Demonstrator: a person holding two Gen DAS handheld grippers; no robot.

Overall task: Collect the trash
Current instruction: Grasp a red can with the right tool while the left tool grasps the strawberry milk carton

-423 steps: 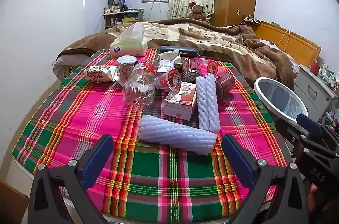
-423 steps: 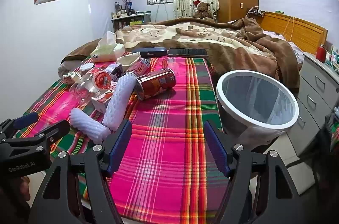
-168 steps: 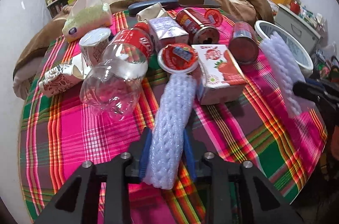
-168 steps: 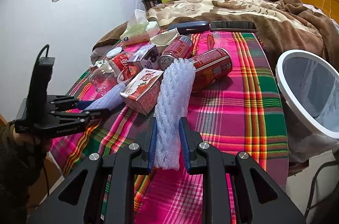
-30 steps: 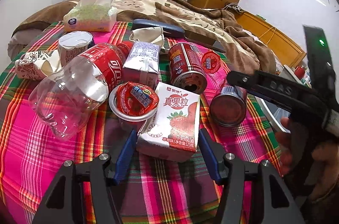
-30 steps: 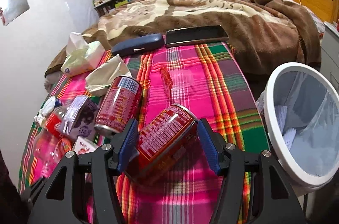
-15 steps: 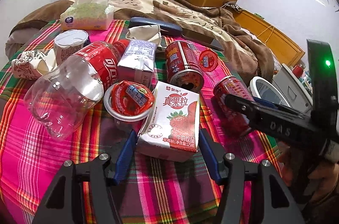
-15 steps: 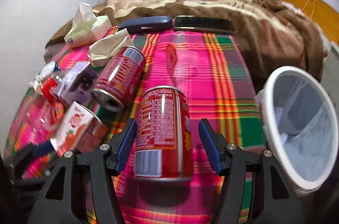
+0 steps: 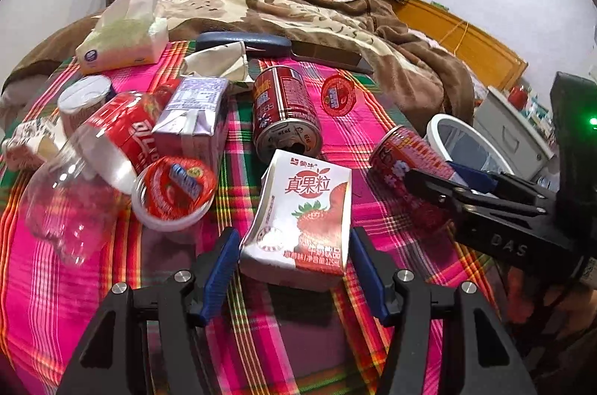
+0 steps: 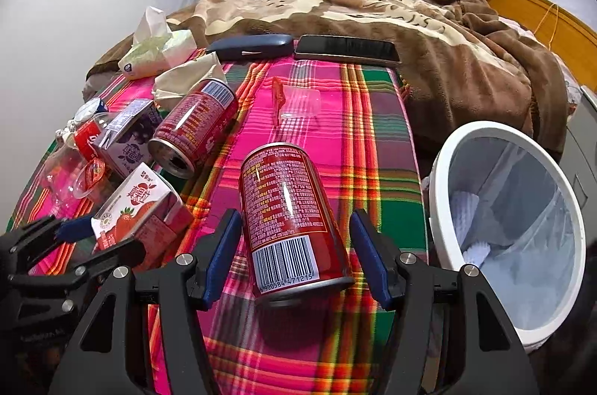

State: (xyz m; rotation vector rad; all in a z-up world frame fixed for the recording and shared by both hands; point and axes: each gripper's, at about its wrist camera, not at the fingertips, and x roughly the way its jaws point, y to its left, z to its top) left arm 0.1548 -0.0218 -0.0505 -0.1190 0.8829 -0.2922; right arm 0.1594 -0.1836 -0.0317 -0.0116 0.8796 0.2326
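Reaching low over the plaid tablecloth [image 10: 377, 118], the right gripper [image 10: 294, 253] points forward with its blue pads either side of a red can [image 10: 289, 215]. The can lies on its side between the jaws, barcode end toward the camera; a narrow gap shows at each pad, so the jaws are wide apart and not yet pressing on it. Just to the right, past the table edge, stands the white-rimmed trash bin [image 10: 444, 156], lined with a clear bag and holding white foam netting [image 10: 466, 208].

The left gripper [image 9: 294, 255] is held level near the cloth, jaws spread about as wide as the strawberry milk carton [image 9: 302, 215] that lies flat between them. The pads stand at the carton's sides; whether they touch it cannot be told. In the left wrist view the right gripper comes in from the right, angled toward the can [image 9: 406, 178], with the bin [image 9: 436, 130] behind it.

Other trash lies beyond the carton: a red-lidded plastic cup [image 9: 175, 189], a clear cola bottle [image 9: 93, 171] on its side, a purple drink carton [image 9: 194, 111], a second red can [image 9: 283, 111] with its open end facing the camera, and a small red-lidded cup [image 9: 339, 94]. A tissue pack [image 9: 123, 40], a dark glasses case [image 10: 253, 47] and a phone [image 10: 347, 49] sit at the far edge against the brown blanket [image 10: 429, 33].
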